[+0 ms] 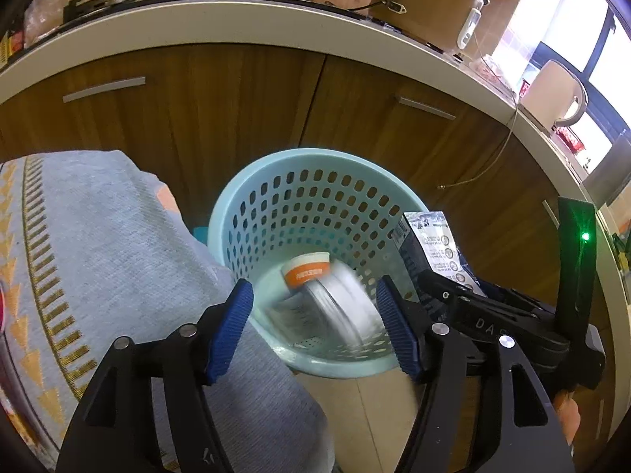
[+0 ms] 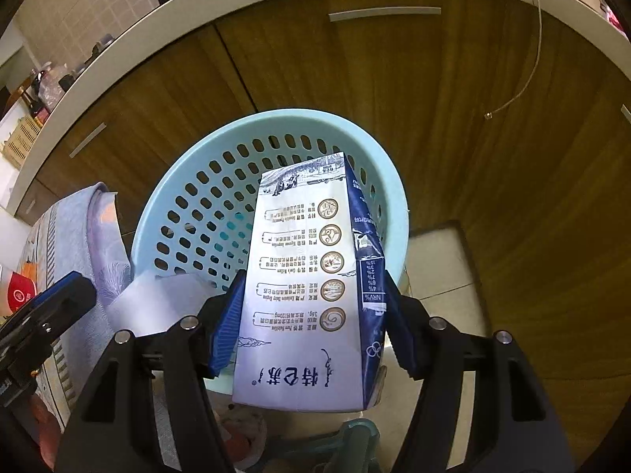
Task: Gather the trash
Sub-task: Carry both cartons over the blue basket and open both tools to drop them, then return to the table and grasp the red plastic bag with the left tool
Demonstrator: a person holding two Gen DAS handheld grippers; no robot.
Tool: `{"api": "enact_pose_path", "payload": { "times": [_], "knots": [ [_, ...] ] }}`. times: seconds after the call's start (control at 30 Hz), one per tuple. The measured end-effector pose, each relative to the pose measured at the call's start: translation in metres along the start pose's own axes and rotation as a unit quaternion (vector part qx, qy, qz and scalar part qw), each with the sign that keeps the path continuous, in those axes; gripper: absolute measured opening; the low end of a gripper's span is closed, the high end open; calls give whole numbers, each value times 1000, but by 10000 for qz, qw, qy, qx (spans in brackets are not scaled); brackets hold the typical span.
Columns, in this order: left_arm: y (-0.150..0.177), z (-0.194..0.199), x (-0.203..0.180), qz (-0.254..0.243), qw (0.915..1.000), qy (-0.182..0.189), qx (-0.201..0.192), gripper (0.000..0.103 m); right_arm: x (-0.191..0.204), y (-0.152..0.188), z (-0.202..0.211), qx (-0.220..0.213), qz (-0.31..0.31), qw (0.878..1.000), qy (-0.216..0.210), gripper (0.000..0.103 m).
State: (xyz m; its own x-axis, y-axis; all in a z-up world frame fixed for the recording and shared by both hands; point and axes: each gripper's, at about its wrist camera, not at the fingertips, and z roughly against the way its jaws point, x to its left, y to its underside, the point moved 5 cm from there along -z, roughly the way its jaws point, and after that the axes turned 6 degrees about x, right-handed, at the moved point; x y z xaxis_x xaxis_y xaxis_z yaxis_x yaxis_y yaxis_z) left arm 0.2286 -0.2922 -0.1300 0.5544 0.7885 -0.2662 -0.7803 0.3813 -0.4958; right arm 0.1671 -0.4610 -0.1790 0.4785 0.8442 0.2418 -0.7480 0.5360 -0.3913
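The white and dark blue milk carton with printed round emblems (image 2: pixel 307 291) is clamped between the blue ribbed pads (image 2: pixel 226 327) of the right tongs (image 2: pixel 311 323), and its far end reaches over the rim of the pale blue perforated plastic basket (image 2: pixel 189 181) just ahead. In the left wrist view the same carton (image 1: pixel 430 252) shows at the right edge of the basket (image 1: pixel 276 197), with the right tongs (image 1: pixel 453 295) gripping it. The left tongs (image 1: pixel 313 325) are spread apart and hold nothing; they stand above the basket opening. Directly ahead of them, inside the basket, lie a white paper cup with an orange band (image 1: pixel 307 266) and a blurred white piece of trash (image 1: pixel 339 303). To the left of the left tongs there is a grey patterned cloth (image 1: pixel 98 236). Behind the basket stand brown wooden cabinet doors (image 1: pixel 236 110).
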Motion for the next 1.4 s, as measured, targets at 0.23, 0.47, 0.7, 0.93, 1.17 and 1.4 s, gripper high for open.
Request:
{"api": "enact_pose_path", "payload": {
  "times": [0.23, 0.47, 0.7, 0.93, 1.17, 1.4],
  "knots": [
    [3, 10, 8, 110, 9999, 3, -71, 63, 3, -1, 9, -135, -11, 9999, -63, 66],
    [7, 20, 16, 215, 9996, -30, -187, 63, 14, 2, 17, -184, 106, 9997, -100, 66],
    [21, 46, 32, 411, 9983, -73, -401, 63, 35, 5, 33, -370, 347, 9986, -178, 66],
    [39, 90, 59, 728, 9939, -273, -788, 63, 81, 13, 59, -657, 862, 9931, -451, 66],
    [66, 149, 107, 1253, 9813, -753, -1248, 67, 146, 31, 75, -831, 1545, 9814, -774, 66],
    [97, 203, 163, 1829, 9573, -1486, -1674, 71, 213, 56, 79, -840, 2185, 9677, -932, 66]
  ]
}}
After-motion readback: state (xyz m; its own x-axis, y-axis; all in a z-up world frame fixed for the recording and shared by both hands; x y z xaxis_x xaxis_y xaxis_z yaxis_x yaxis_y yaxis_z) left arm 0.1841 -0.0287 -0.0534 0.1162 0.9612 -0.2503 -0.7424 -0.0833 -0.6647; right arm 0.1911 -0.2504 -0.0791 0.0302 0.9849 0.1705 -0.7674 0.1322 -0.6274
